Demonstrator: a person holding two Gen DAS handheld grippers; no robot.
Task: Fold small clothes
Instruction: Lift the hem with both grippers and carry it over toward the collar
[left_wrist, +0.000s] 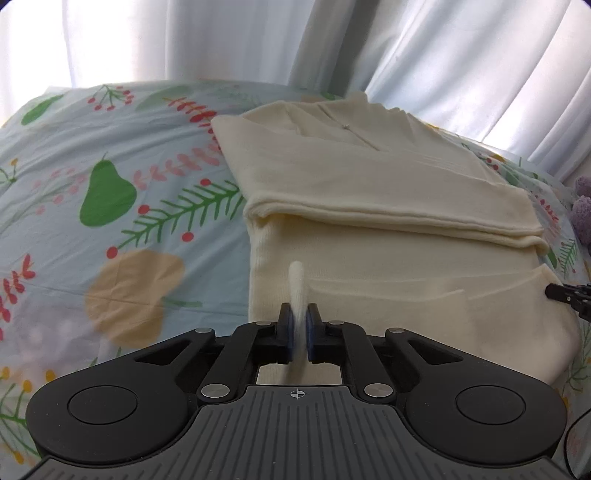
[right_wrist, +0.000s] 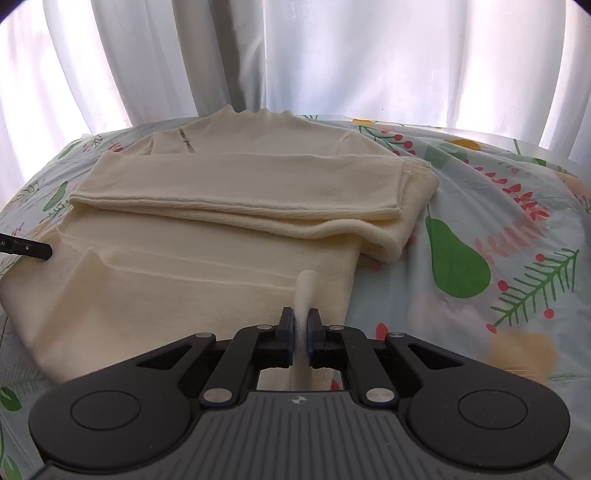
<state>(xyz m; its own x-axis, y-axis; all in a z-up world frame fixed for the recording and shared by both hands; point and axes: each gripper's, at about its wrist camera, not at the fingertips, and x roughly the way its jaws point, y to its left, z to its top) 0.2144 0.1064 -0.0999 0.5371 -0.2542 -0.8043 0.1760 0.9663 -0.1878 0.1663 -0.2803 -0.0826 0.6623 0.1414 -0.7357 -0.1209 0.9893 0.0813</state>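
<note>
Both claws, the left gripper (left_wrist: 298, 325) and the right gripper (right_wrist: 299, 328), pinch folds of the near hem of the cream sweater (left_wrist: 369, 192), which lies sleeves-folded on the fruit-print bedsheet (left_wrist: 110, 184) before white curtains (right_wrist: 332, 55).

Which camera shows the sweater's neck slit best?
The left wrist view: the neck slit lies near mid-frame with its small fastener visible. In the right wrist view the same neck slit sits off to the left, smaller.
</note>
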